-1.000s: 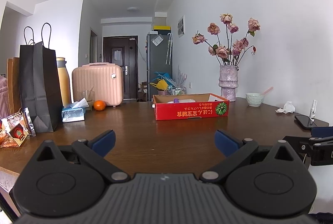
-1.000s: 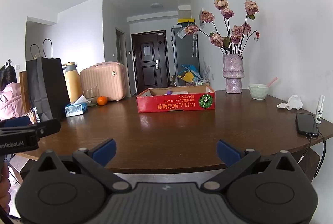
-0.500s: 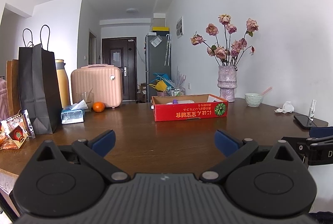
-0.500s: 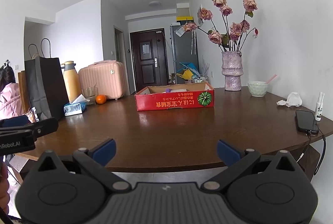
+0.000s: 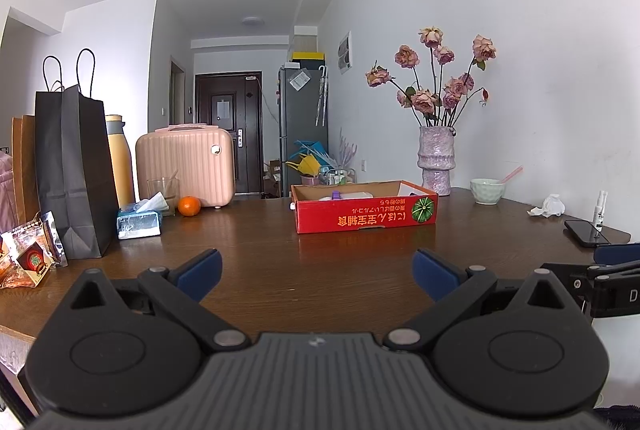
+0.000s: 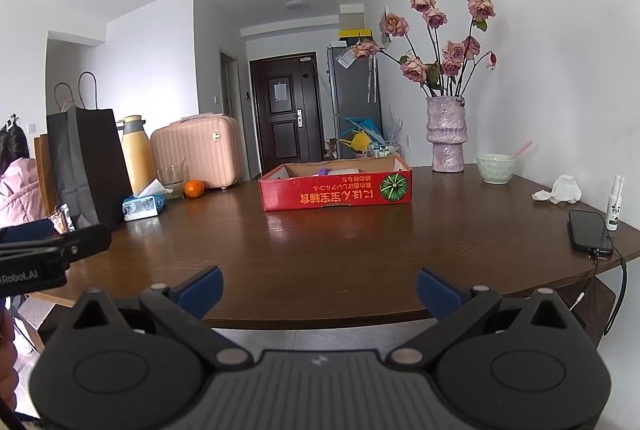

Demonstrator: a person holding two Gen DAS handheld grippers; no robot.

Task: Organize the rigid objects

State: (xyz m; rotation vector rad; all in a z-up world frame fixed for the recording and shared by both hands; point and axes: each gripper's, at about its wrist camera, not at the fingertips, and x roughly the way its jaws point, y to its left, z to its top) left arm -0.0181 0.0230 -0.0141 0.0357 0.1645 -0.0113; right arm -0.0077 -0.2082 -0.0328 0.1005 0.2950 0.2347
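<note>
A shallow red cardboard box [image 5: 366,216] [image 6: 336,192] rests on the dark wooden table [image 5: 320,262] [image 6: 340,242], with a purple and a white item inside. On the right lie a black phone [image 6: 590,230] [image 5: 586,232], a small white spray bottle [image 6: 614,204] [image 5: 599,206], a crumpled tissue [image 6: 558,190] and a pale green bowl [image 6: 495,168]. An orange [image 5: 189,206] [image 6: 194,188] sits at the left. My left gripper [image 5: 318,272] and my right gripper [image 6: 320,288] both stand open and empty at the near edge, well short of the box.
A black paper bag [image 5: 74,174], yellow flask [image 5: 118,158], pink case [image 5: 184,160], glass [image 5: 163,190], tissue pack [image 5: 139,220] and snack packets [image 5: 28,254] fill the left side. A purple vase of dried roses [image 5: 435,160] stands by the wall. A person in pink [image 6: 18,186] sits left.
Both views have shifted slightly downward and back, so the scene sits a touch higher in frame. Nothing on the table has moved and both grippers stay open.
</note>
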